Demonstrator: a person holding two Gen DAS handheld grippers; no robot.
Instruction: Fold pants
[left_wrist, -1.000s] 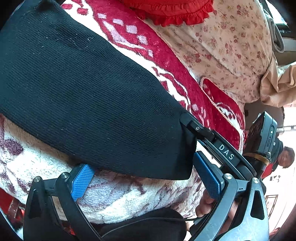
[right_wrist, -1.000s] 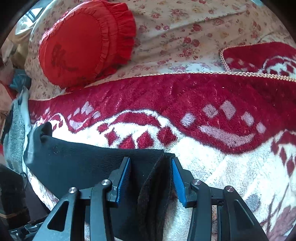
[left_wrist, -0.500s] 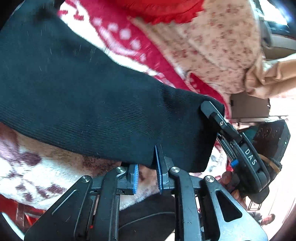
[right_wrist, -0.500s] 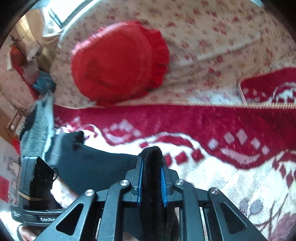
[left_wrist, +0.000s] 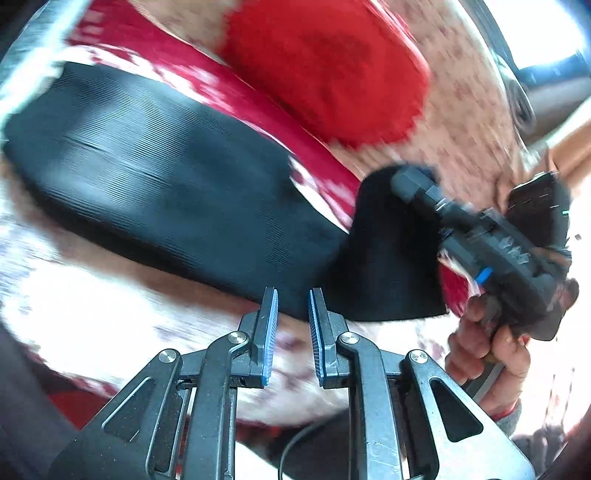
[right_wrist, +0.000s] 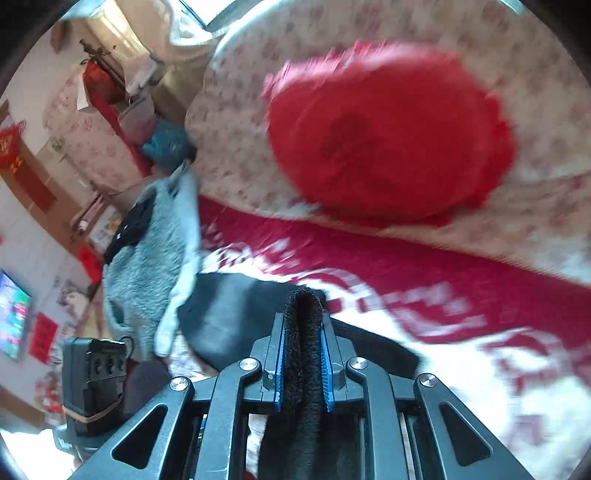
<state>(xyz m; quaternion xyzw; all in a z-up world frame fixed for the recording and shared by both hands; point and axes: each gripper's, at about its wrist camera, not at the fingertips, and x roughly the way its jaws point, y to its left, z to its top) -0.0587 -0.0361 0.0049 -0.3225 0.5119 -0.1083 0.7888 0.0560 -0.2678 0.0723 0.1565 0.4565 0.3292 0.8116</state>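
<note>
Black ribbed pants (left_wrist: 177, 192) lie across a red and white patterned blanket (left_wrist: 85, 314). My left gripper (left_wrist: 291, 299) is shut on the near edge of the pants, with a narrow gap between its blue pads. My right gripper (right_wrist: 303, 332) is shut on a black fold of the pants (right_wrist: 303, 354), lifted off the blanket. In the left wrist view the right gripper (left_wrist: 410, 181) holds that end (left_wrist: 384, 266) up at the right. The rest of the pants (right_wrist: 229, 317) lies to the left in the right wrist view.
A round red frilled cushion (right_wrist: 388, 129) rests on a floral cover (right_wrist: 229, 122) behind the blanket (right_wrist: 461, 295). A grey fluffy garment (right_wrist: 147, 258) hangs at the blanket's left end. A hand (left_wrist: 491, 343) holds the right gripper's handle.
My left gripper closed on the pants' near edge. My right gripper closed on the end of the pants and lifted it, swinging left. Both views are blurred by motion now.
</note>
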